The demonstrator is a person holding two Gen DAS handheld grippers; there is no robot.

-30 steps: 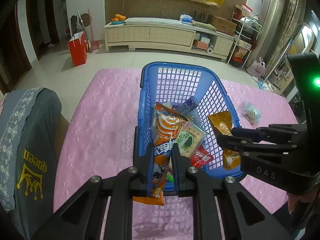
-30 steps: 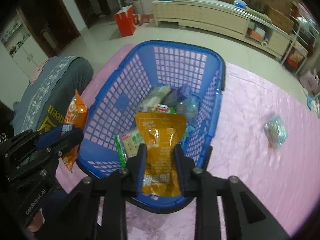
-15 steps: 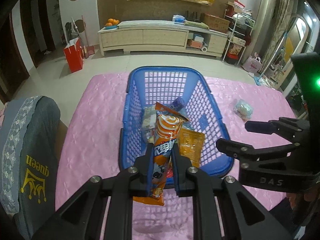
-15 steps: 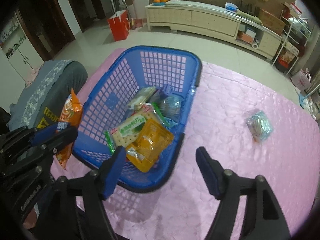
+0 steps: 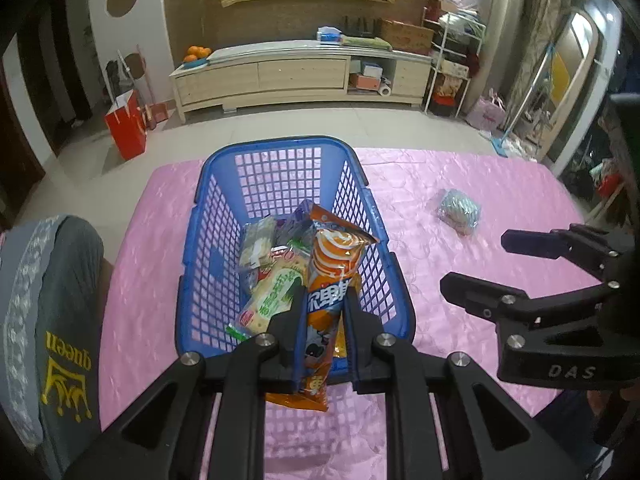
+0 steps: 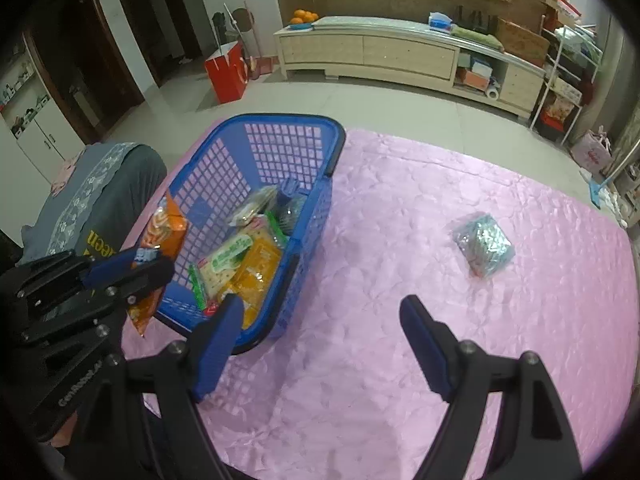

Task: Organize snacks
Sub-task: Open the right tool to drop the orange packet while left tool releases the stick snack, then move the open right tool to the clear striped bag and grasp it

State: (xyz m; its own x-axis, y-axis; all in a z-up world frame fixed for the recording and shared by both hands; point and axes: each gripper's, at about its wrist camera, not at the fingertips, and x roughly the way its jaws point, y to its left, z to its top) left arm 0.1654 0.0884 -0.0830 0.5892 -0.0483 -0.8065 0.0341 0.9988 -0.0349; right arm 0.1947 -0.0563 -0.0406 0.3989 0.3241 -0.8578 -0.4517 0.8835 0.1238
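Observation:
My left gripper (image 5: 324,300) is shut on a long orange snack packet (image 5: 332,264) and holds it over the near end of the blue basket (image 5: 280,146). Several packets lie in the basket, among them a yellow-orange pouch (image 6: 260,268) and a green cracker pack (image 6: 226,258). To the right of the basket, my right gripper (image 6: 322,306) hangs over bare pink cloth with its jaws opening and nothing between them. A silvery blue packet (image 6: 484,244) lies alone on the cloth further right. In the right wrist view, the left gripper (image 6: 152,260) shows at the basket's left with the orange packet (image 6: 164,232).
A pink tablecloth (image 6: 400,360) covers the table. A chair with a grey cover (image 5: 48,300) stands at the table's left side. Beyond the far edge are floor, a red bag (image 5: 126,128) and a long low cabinet (image 5: 300,76).
The right gripper let go of the yellow-orange pouch, which now lies in the basket, opened wide and drew back to the right. The left gripper, still holding the orange packet, shifted right over the basket.

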